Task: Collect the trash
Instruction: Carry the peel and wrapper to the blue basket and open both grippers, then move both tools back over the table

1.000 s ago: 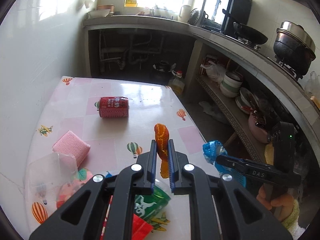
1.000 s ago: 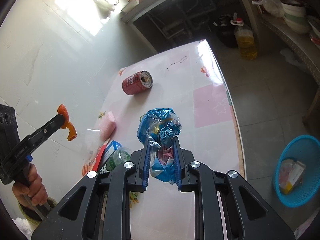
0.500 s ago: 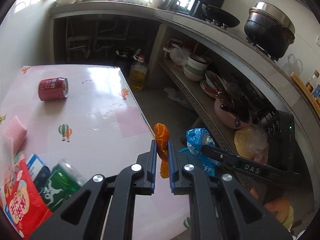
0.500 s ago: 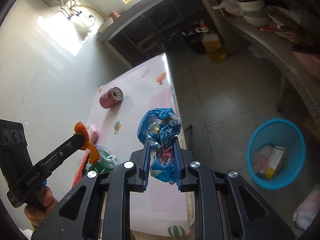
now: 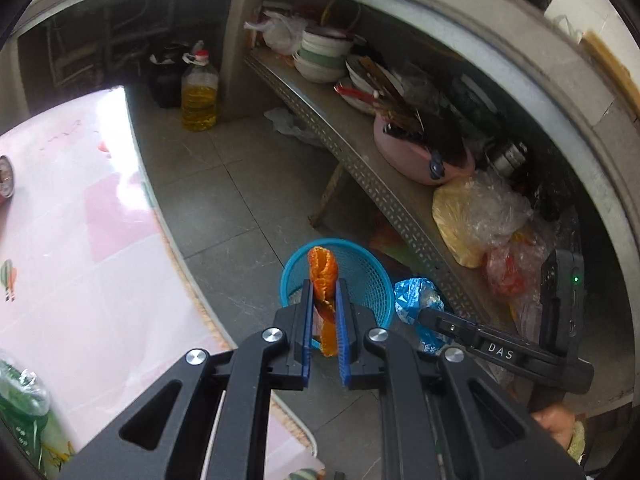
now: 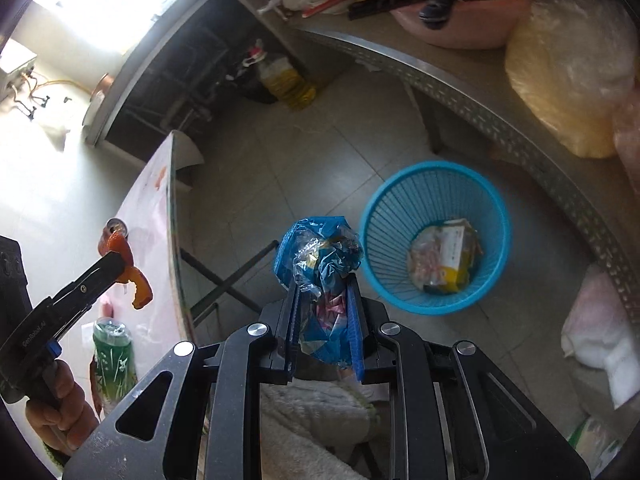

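Observation:
My left gripper [image 5: 323, 292] is shut on a curled orange peel [image 5: 322, 270] and holds it in the air in line with the blue mesh trash basket [image 5: 362, 276] on the floor. My right gripper [image 6: 323, 284] is shut on a crumpled blue plastic wrapper [image 6: 318, 254], held to the left of the basket [image 6: 434, 236], which holds some packaging. The wrapper [image 5: 416, 298] also shows in the left wrist view, and the peel [image 6: 128, 264] in the right wrist view.
The pink table [image 5: 68, 240] lies to the left with a green can [image 6: 112, 356] and a red can [image 6: 114, 226] on it. A metal shelf [image 5: 360, 160] with bowls and bags runs along the right. An oil bottle [image 5: 199, 92] stands on the floor.
Both grippers have swung right, away from the table and over the floor near the blue basket, each still holding its piece of trash.

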